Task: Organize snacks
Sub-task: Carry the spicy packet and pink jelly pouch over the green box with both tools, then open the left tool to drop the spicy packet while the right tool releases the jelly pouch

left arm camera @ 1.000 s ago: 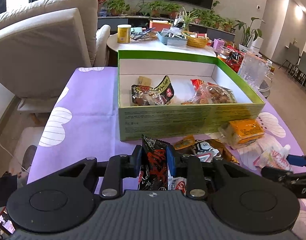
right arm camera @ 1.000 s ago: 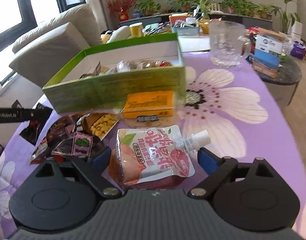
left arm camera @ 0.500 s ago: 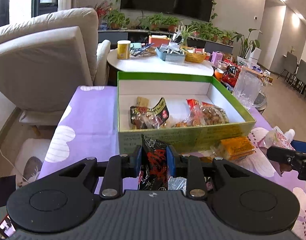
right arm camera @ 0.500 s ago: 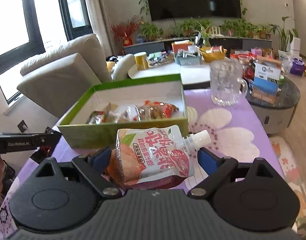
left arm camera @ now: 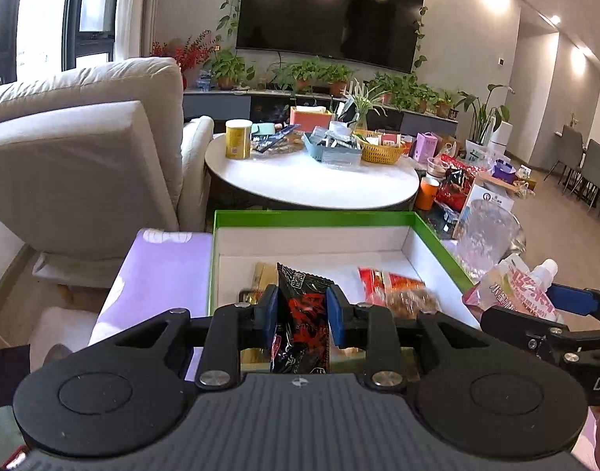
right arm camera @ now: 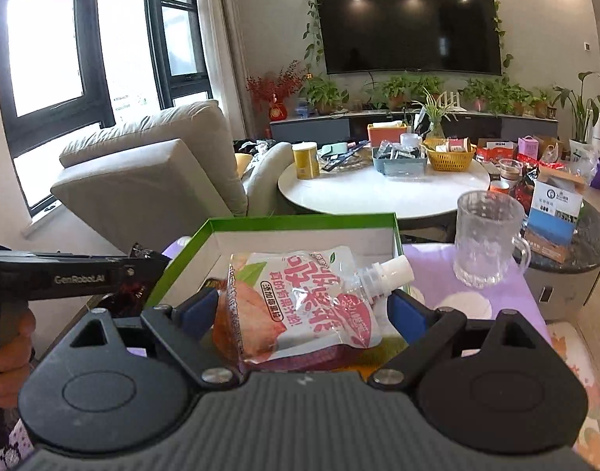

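My left gripper (left arm camera: 302, 318) is shut on a black and red snack packet (left arm camera: 303, 325), held upright over the near edge of the green box (left arm camera: 311, 218). My right gripper (right arm camera: 300, 310) is shut on a pink and white spouted pouch (right arm camera: 300, 298), held above the box's near right side (right arm camera: 300, 221); the pouch also shows in the left wrist view (left arm camera: 512, 290). Inside the box lie a red packet of snacks (left arm camera: 394, 286) and a gold packet (left arm camera: 262, 274).
A glass mug (right arm camera: 486, 239) stands on the purple flowered tablecloth (right arm camera: 437, 274) right of the box. A round white table (left arm camera: 311, 180) with a yellow can, basket and clutter is behind. A beige armchair (left arm camera: 84, 157) stands at left.
Both grippers have lifted their snacks off the table and moved up and forward over the box. The loose snacks on the table have dropped out of view.
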The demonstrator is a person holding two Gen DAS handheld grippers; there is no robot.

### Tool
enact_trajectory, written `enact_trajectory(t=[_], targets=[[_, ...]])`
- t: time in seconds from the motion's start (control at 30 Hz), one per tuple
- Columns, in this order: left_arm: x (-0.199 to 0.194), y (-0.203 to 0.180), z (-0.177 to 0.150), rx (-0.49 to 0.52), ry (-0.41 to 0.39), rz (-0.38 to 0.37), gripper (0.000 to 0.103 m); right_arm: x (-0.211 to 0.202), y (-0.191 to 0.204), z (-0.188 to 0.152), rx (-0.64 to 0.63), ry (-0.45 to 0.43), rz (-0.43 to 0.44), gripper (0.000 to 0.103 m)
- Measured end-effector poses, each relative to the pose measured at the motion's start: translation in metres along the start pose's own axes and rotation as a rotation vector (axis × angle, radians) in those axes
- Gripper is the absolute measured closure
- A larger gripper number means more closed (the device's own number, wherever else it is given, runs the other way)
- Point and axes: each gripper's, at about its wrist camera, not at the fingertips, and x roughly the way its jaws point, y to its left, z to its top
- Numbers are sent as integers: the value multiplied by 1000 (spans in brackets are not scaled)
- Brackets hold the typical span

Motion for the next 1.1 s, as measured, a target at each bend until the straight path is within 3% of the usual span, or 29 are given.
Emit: enact_trajectory(t=[0.33,1.1], targets=[[32,-2,5,10,-22,-2,78,33,-4,16,13,-4,-31,12],[90,17,6,-8,64,6,78,86,-8,10,36,61,-79,12]])
